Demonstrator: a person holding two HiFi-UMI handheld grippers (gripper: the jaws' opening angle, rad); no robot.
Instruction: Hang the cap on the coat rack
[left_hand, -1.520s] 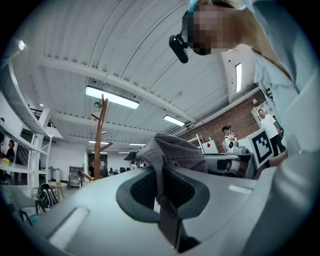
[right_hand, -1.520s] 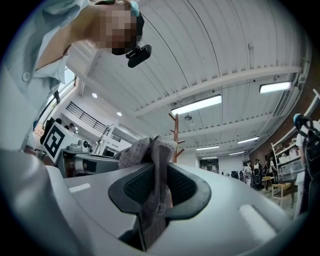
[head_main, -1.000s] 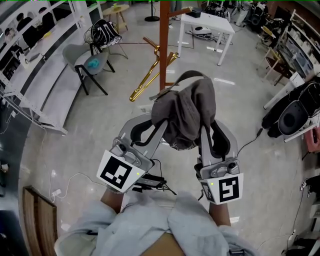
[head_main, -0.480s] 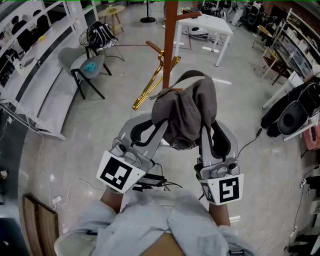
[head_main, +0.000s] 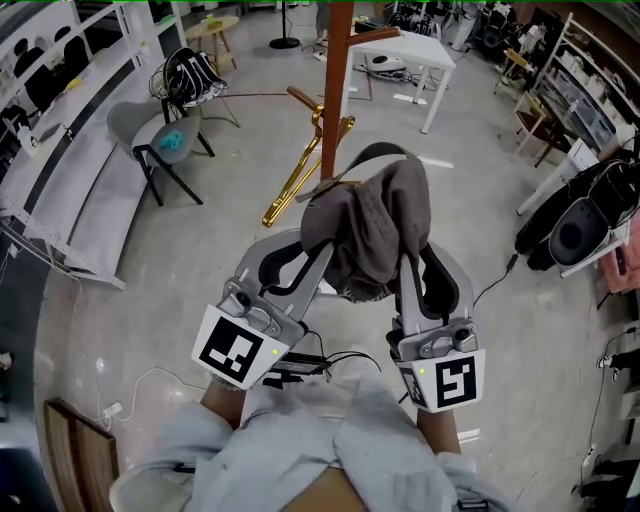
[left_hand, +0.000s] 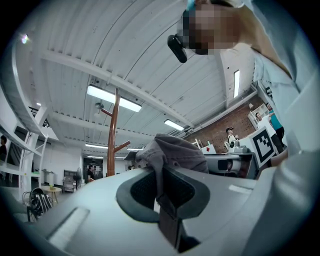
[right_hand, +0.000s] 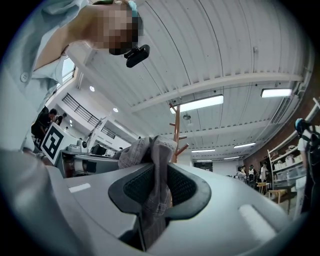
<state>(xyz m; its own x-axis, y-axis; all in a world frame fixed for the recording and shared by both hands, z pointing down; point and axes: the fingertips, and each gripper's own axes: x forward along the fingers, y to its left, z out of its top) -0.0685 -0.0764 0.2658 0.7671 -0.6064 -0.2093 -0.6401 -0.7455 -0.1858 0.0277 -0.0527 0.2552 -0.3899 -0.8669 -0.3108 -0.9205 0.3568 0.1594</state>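
A grey cap (head_main: 370, 225) hangs between my two grippers, in front of my chest. My left gripper (head_main: 308, 245) is shut on its left edge, and the fabric is pinched between the pads (left_hand: 161, 185). My right gripper (head_main: 418, 252) is shut on the cap's right side, with a fold of cloth (right_hand: 150, 150) running down between its jaws. The wooden coat rack (head_main: 337, 90) stands upright just beyond the cap. Its pole and pegs rise behind the cap in the left gripper view (left_hand: 113, 135) and in the right gripper view (right_hand: 176, 132).
A gold-coloured stand (head_main: 300, 165) lies on the floor at the rack's foot. A grey chair (head_main: 160, 140) and white shelving (head_main: 60, 170) are at the left, a white table (head_main: 400, 55) behind, black bags (head_main: 575, 225) at the right. Cables (head_main: 320, 360) lie near my feet.
The floor, the chair and the gold stand have slid slightly towards me, so the rack is a little nearer. Both grippers keep the cap in the same hold.
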